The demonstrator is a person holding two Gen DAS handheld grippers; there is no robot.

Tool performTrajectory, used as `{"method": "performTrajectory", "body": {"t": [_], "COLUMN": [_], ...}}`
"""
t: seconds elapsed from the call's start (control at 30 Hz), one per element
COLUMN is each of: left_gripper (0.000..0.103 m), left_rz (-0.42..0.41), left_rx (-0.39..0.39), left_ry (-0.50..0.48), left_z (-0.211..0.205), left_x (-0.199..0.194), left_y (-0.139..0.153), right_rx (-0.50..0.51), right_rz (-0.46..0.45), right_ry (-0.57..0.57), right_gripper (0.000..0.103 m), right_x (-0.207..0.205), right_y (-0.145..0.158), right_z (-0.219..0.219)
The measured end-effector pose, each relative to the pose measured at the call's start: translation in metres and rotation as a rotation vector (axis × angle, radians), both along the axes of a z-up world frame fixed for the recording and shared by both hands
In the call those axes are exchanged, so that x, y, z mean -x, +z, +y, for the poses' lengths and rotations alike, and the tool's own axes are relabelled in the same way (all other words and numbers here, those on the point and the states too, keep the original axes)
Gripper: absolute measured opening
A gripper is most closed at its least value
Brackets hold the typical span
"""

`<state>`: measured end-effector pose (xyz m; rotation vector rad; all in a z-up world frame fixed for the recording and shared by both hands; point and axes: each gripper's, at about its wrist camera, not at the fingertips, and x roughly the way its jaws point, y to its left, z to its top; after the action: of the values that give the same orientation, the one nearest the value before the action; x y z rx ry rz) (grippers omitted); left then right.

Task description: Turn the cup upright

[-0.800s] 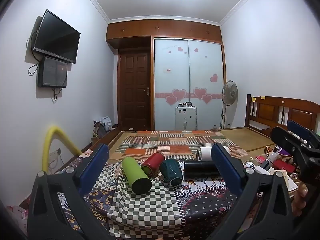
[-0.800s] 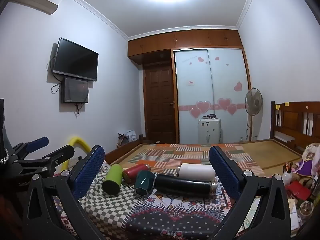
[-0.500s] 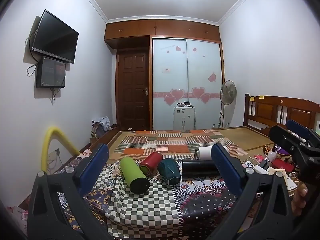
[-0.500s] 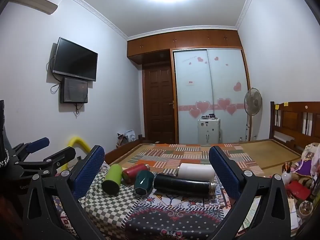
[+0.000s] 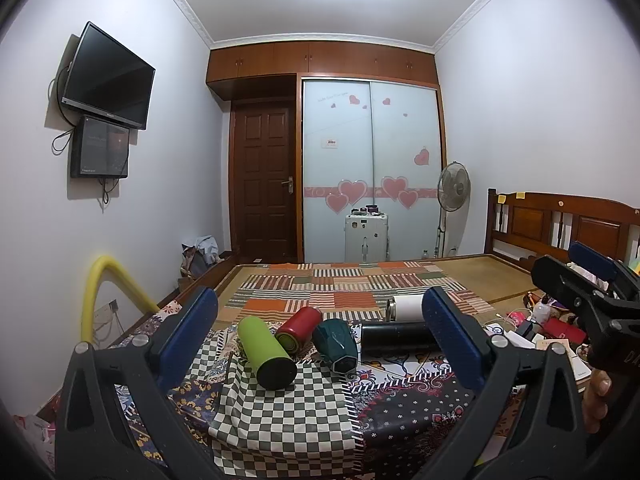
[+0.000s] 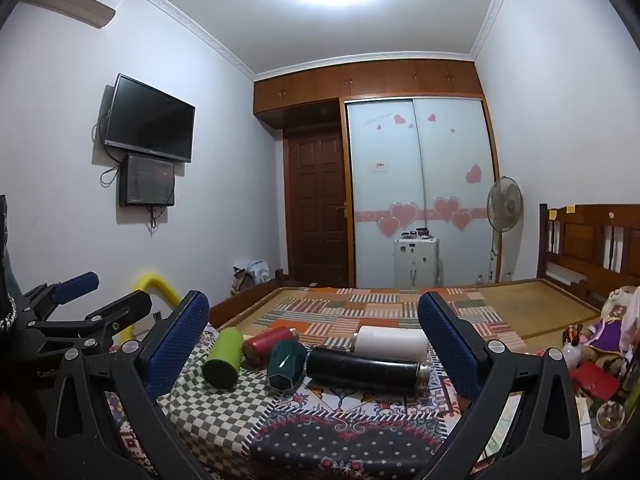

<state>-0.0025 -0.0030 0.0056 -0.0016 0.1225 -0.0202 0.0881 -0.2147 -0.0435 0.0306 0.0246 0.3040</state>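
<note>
Teal faceted cup (image 5: 335, 344), lying sideways

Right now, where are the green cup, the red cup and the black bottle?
green cup (image 5: 264, 350), left wrist view, on its side wall
red cup (image 5: 299, 325), left wrist view, on its side wall
black bottle (image 6: 360, 366), right wrist view, mid-body

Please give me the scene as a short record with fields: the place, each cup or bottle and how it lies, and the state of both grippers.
place: patterned cloths on a bed
green cylindrical cup: on its side, on the checked cloth
red cylindrical cup: on its side, right of the green one
dark teal faceted cup: on its side
long black flask: on its side
white cylindrical cup: on its side, behind the black flask
left gripper: open, holding nothing
right gripper: open, holding nothing
upright cups: none
</note>
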Motion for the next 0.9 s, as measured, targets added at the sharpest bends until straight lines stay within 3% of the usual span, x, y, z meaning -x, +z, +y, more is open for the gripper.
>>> {"method": "performTrajectory", "body": {"t": [0.9], "left_gripper": [0.103], "left_rz": [-0.005], "left_rx": [0.005], "left_ry": [-0.01], "left_z": [-0.002], "left_x": [-0.0007], "left_y": [-0.0035], "right_rx": [0.003], "right_rz": [0.007], "right_ry": [-0.01], "right_gripper": [0.103], "right_x": [-0.0005], "right_y": [-0.0084], "right_z": [0.0009]}}
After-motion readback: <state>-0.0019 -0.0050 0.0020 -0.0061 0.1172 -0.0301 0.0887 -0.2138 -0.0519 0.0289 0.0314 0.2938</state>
